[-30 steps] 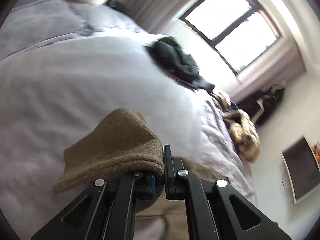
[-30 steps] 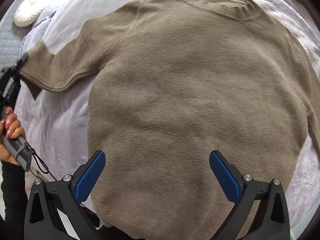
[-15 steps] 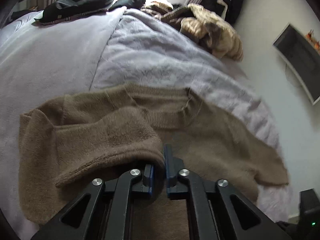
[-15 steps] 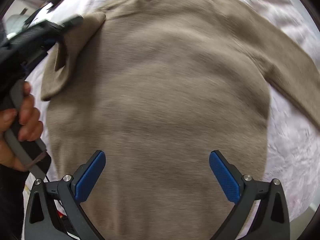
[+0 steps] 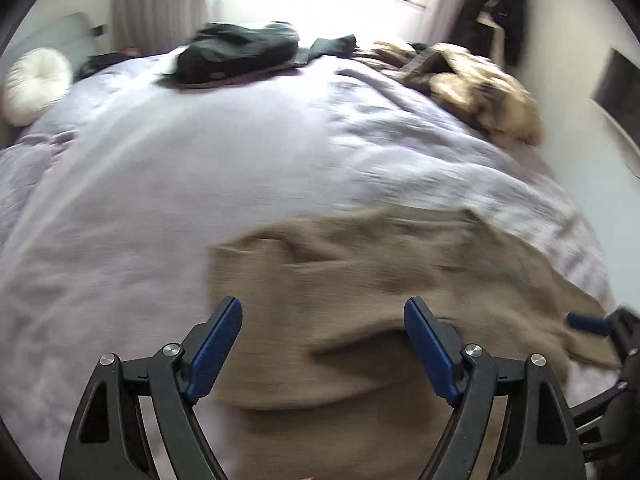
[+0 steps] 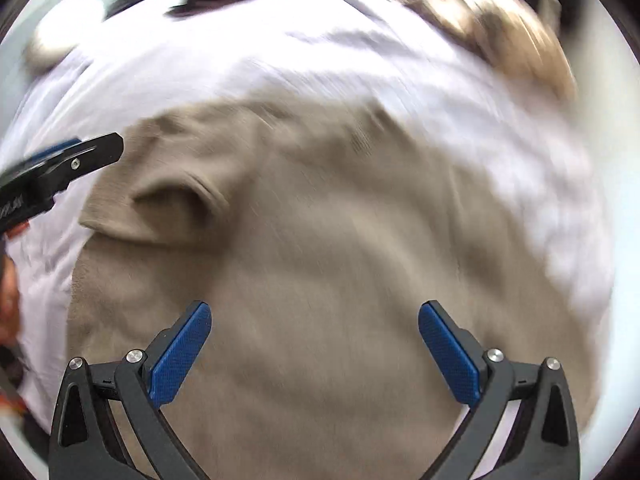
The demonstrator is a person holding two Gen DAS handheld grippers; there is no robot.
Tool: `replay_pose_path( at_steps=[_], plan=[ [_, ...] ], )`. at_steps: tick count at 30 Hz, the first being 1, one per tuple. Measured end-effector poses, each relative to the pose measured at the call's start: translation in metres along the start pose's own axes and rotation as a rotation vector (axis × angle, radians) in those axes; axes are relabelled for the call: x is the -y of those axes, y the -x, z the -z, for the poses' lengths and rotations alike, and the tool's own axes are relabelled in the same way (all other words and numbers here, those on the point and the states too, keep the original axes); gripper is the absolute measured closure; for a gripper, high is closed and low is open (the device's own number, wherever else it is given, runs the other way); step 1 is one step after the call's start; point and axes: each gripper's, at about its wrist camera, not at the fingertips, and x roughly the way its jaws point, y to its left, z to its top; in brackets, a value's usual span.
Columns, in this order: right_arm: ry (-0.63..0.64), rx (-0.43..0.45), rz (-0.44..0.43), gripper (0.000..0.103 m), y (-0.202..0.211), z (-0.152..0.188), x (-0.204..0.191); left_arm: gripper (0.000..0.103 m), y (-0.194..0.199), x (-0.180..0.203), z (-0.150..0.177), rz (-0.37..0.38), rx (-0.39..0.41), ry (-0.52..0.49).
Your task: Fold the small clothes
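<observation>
A tan knitted sweater (image 5: 360, 280) lies flat on the pale lilac bed cover (image 5: 180, 168). Its left sleeve (image 6: 172, 204) is folded in over the body. My left gripper (image 5: 322, 344) hovers above the sweater's left part; its jaws are opening and nothing is between them. One black finger of it shows at the left edge of the right wrist view, beside the folded sleeve. My right gripper (image 6: 314, 344) hangs open above the sweater's (image 6: 340, 260) lower body, empty. A blue pad of it appears at the far right of the left wrist view.
A dark garment pile (image 5: 240, 52) and a fluffy golden-brown heap (image 5: 480, 88) lie at the bed's far side under the window. A round white cushion (image 5: 36, 84) sits far left. A person's hand (image 6: 8, 292) shows at the left edge.
My left gripper carried the sleeve cuff in over the sweater's body, then let it go and opened wide. The right gripper stayed open and swung, its view now tilted toward the far bedside.
</observation>
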Motion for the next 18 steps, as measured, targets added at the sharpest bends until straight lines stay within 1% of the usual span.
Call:
replay_pose_path(
  at_steps=[1, 2, 3, 5, 6, 7, 8, 9, 10, 11, 13, 14, 15, 16, 17, 18],
  plan=[
    [0.082, 0.026, 0.028, 0.0, -0.003, -0.014, -0.016, 0.019, -0.007, -0.018, -0.001, -0.064, -0.025, 0.018],
    [0.186, 0.055, 0.076, 0.0, -0.009, -0.027, -0.037, 0.019, -0.013, -0.03, -0.001, -0.105, -0.051, 0.035],
    [0.262, 0.072, 0.114, 0.0, -0.013, -0.032, -0.049, 0.019, -0.023, -0.047, -0.002, -0.138, -0.081, 0.067],
    [0.388, 0.093, 0.173, 0.0, -0.03, -0.045, -0.073, 0.019, -0.04, -0.068, -0.003, -0.173, -0.119, 0.116],
    [0.448, 0.093, 0.216, 0.001, -0.043, -0.051, -0.088, 0.019, -0.049, -0.075, -0.002, -0.185, -0.138, 0.133],
    [0.492, 0.088, 0.259, 0.003, -0.054, -0.055, -0.095, 0.019, -0.057, -0.079, -0.001, -0.193, -0.15, 0.137],
    [0.527, 0.082, 0.3, 0.016, -0.065, -0.059, -0.098, 0.019, -0.065, -0.08, 0.0, -0.203, -0.16, 0.136],
    [0.559, 0.074, 0.34, 0.052, -0.075, -0.063, -0.101, 0.019, -0.073, -0.079, 0.002, -0.212, -0.173, 0.132],
    [0.553, 0.063, 0.33, 0.077, -0.08, -0.068, -0.099, 0.019, -0.078, -0.078, 0.003, -0.211, -0.183, 0.133],
    [0.512, 0.057, 0.296, 0.091, -0.078, -0.072, -0.09, 0.019, -0.082, -0.077, 0.005, -0.206, -0.193, 0.135],
    [0.291, 0.092, 0.165, 0.09, -0.056, -0.078, -0.052, 0.019, -0.086, -0.072, 0.008, -0.211, -0.195, 0.132],
    [0.189, 0.095, 0.118, 0.09, -0.049, -0.078, -0.033, 0.019, -0.086, -0.069, 0.009, -0.212, -0.192, 0.13],
    [0.05, 0.097, 0.046, 0.09, -0.044, -0.076, -0.007, 0.019, -0.087, -0.069, 0.009, -0.211, -0.193, 0.131],
    [-0.104, 0.099, -0.033, 0.09, -0.042, -0.069, 0.023, 0.019, -0.087, -0.069, 0.009, -0.207, -0.197, 0.135],
    [-0.241, 0.092, -0.089, 0.089, -0.043, -0.06, 0.048, 0.019, -0.089, -0.069, 0.009, -0.202, -0.202, 0.137],
    [-0.397, 0.08, -0.169, 0.088, -0.048, -0.044, 0.074, 0.019, -0.091, -0.07, 0.009, -0.199, -0.21, 0.136]
  ],
)
